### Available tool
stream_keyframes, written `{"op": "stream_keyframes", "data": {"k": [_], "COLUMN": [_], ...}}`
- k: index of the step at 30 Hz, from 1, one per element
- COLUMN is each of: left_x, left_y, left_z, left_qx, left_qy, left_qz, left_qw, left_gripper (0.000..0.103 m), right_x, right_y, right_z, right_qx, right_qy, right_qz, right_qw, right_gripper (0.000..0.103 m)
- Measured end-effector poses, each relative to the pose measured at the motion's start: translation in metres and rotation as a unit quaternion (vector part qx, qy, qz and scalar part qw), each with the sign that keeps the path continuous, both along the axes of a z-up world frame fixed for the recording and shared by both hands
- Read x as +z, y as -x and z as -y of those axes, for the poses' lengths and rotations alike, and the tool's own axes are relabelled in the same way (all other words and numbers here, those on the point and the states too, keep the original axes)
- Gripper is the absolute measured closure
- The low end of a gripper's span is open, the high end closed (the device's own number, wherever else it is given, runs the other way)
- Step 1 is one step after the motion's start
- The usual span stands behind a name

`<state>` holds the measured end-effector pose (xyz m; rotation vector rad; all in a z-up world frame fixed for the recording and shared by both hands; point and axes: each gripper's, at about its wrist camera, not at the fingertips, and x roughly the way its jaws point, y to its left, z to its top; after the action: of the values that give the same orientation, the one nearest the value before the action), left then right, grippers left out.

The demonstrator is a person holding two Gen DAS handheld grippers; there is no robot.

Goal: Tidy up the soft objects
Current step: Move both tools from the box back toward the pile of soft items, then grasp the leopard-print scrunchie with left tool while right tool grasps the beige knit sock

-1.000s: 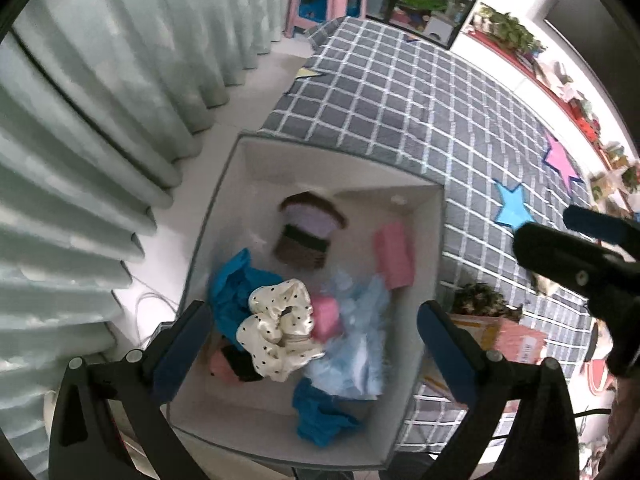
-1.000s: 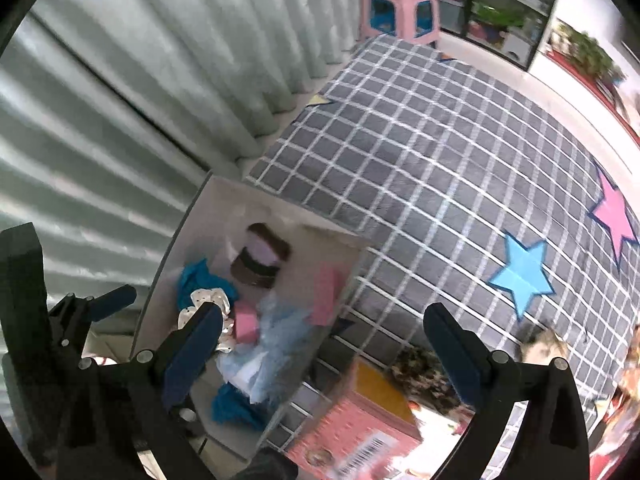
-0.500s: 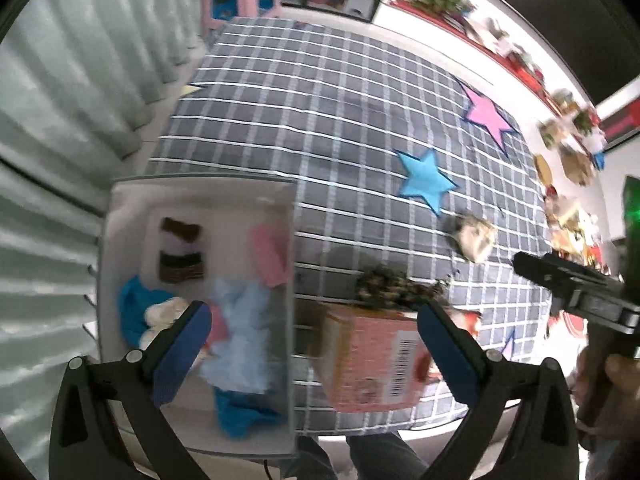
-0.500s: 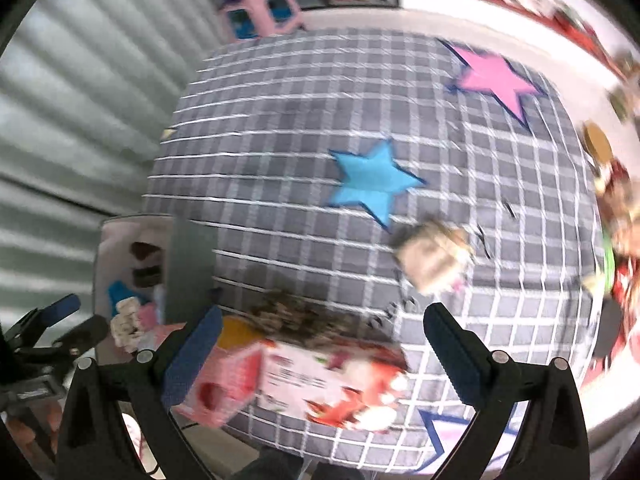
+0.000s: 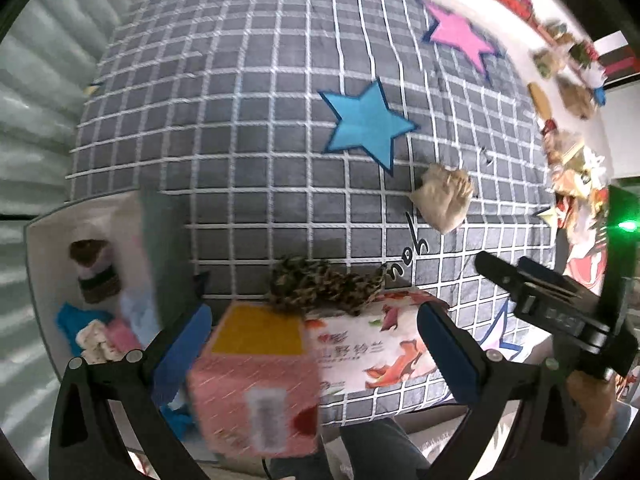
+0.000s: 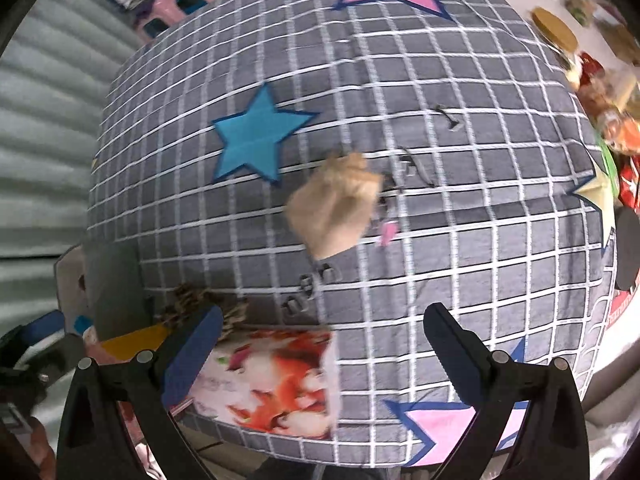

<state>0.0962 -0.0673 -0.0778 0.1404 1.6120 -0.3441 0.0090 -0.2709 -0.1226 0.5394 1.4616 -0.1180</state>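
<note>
A beige soft pouch (image 5: 443, 196) (image 6: 334, 204) lies on the grey checked bedspread (image 5: 260, 128) (image 6: 460, 184), right of a blue star. A leopard-print scrunchie (image 5: 320, 285) (image 6: 200, 307) rests against the far edge of a pink tissue box (image 5: 256, 376). The white storage box (image 5: 44, 264) at the left holds socks, a cream scrunchie and blue cloths. My left gripper (image 5: 312, 350) hovers open over the tissue box. My right gripper (image 6: 322, 354) is open above the bed's near edge, with the pouch ahead of it.
A printed tissue pack (image 5: 372, 352) (image 6: 272, 384) lies beside the pink box. Pale curtains (image 5: 36, 92) hang at the left. A shelf with toys and snacks (image 5: 572, 92) runs along the right. A pink stool (image 6: 176, 4) stands beyond the bed.
Both grippers swung right, away from the storage box and out over the bed. The pouch and scrunchie now sit nearer the middle of both views.
</note>
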Motion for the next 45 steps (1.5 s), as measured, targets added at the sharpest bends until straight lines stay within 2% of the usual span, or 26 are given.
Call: {"op": "stream_keyframes", "data": {"k": [9,14,21,25,30,32,34,36,37,39,40,42,45], "left_x": [-0.068,-0.104,-0.137,-0.150,-0.164,-0.170,-0.176,-0.183,-0.183,-0.186,-0.186,-0.189,-0.181], "left_y": [-0.019,-0.024,-0.029,-0.025,-0.020,-0.020,-0.020,-0.021,-0.021,-0.017,-0.015,-0.007,-0.001], "left_z": [0.052,0.056,0.053,0.050,0.052,0.053,0.051,0.050,0.049,0.045,0.037,0.025,0.013], "left_qx": [-0.004,0.016,0.046,0.063,0.075,0.084,0.091,0.092,0.096,0.100,0.101,0.098,0.099], "left_qy": [-0.075,-0.126,-0.171,-0.185,-0.182,-0.180,-0.176,-0.167,-0.161,-0.159,-0.154,-0.143,-0.112], "left_qz": [-0.063,-0.101,-0.140,-0.162,-0.185,-0.194,-0.202,-0.206,-0.204,-0.205,-0.207,-0.200,-0.182], "left_qw": [0.9952,0.9867,0.9741,0.9672,0.9627,0.9605,0.9593,0.9596,0.9609,0.9605,0.9609,0.9643,0.9720], "left_gripper": [0.000,0.000,0.000,0.000,0.000,0.002,0.007,0.013,0.020,0.033,0.042,0.054,0.059], "right_x": [-0.027,-0.042,-0.060,-0.075,-0.087,-0.089,-0.090,-0.092,-0.091,-0.090,-0.088,-0.083,-0.074], "right_y": [-0.008,-0.024,-0.055,-0.069,-0.077,-0.080,-0.081,-0.081,-0.080,-0.077,-0.076,-0.070,-0.065], "right_z": [0.032,0.036,0.027,0.017,0.005,-0.001,-0.006,-0.010,-0.010,-0.013,-0.013,-0.010,-0.002], "right_qx": [-0.012,-0.013,0.002,0.020,0.051,0.069,0.079,0.086,0.090,0.095,0.097,0.096,0.088], "right_qy": [-0.021,-0.033,-0.038,-0.028,-0.009,0.008,0.013,0.008,0.007,0.007,0.003,-0.002,-0.004], "right_qz": [-0.019,-0.020,-0.019,-0.028,-0.040,-0.042,-0.041,-0.045,-0.043,-0.039,-0.035,-0.025,-0.014], "right_qw": [1.000,0.999,0.999,0.999,0.998,0.997,0.996,0.995,0.995,0.995,0.995,0.995,0.996], "right_gripper": [0.002,0.002,0.002,0.002,0.002,0.007,0.038,0.051,0.059,0.064,0.064,0.064,0.064]}}
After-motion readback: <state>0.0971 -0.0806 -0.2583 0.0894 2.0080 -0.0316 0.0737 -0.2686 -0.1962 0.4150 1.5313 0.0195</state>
